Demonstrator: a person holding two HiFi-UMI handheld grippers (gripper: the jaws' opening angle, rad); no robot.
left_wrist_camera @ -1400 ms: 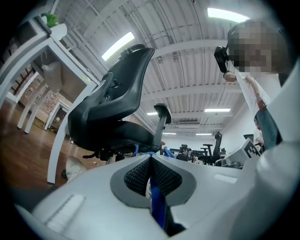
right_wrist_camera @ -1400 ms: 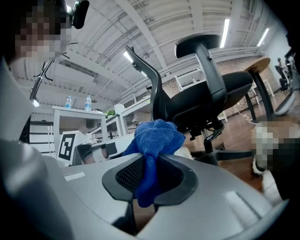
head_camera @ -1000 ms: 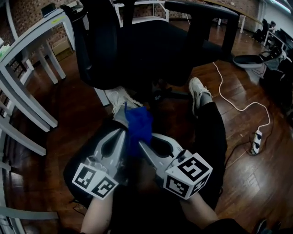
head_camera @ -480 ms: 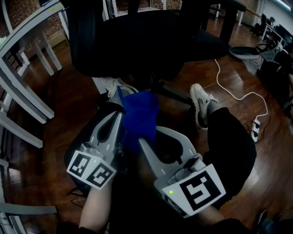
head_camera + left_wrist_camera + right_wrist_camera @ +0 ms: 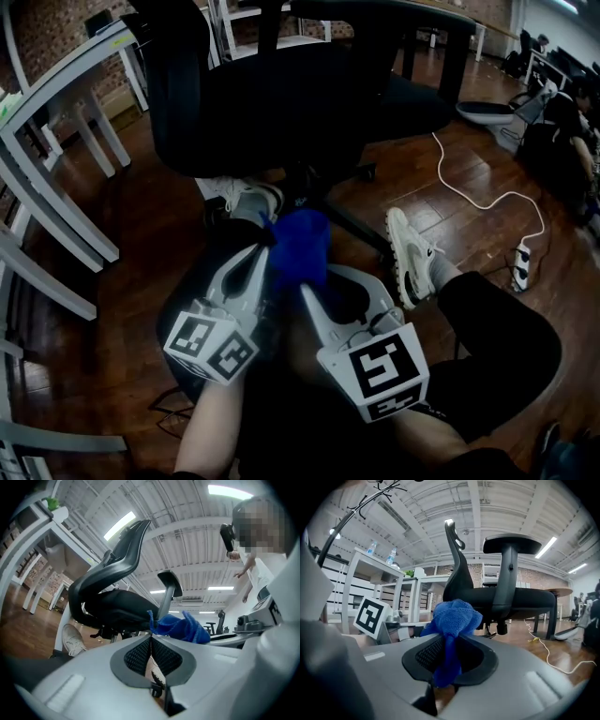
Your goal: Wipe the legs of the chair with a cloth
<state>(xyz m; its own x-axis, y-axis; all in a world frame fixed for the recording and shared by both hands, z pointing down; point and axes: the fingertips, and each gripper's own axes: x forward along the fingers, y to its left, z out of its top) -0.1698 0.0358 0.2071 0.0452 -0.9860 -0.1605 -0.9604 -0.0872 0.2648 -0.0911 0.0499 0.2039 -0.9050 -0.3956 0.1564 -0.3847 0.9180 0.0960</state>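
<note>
Right gripper (image 5: 314,279) neared left gripper (image 5: 264,251); clamped cloth (image 5: 302,246) points lengthwise toward chair (image 5: 281,103)

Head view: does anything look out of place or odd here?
A white cable snakes loose across the floor to a power strip near the person's shoe; otherwise nothing stands out.

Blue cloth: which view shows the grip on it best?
Right gripper view: the blue cloth hangs pinched between the right gripper's fingers. Left gripper view shows a corner caught at the left gripper's shut fingers. Head view: a bunch between both.
</note>
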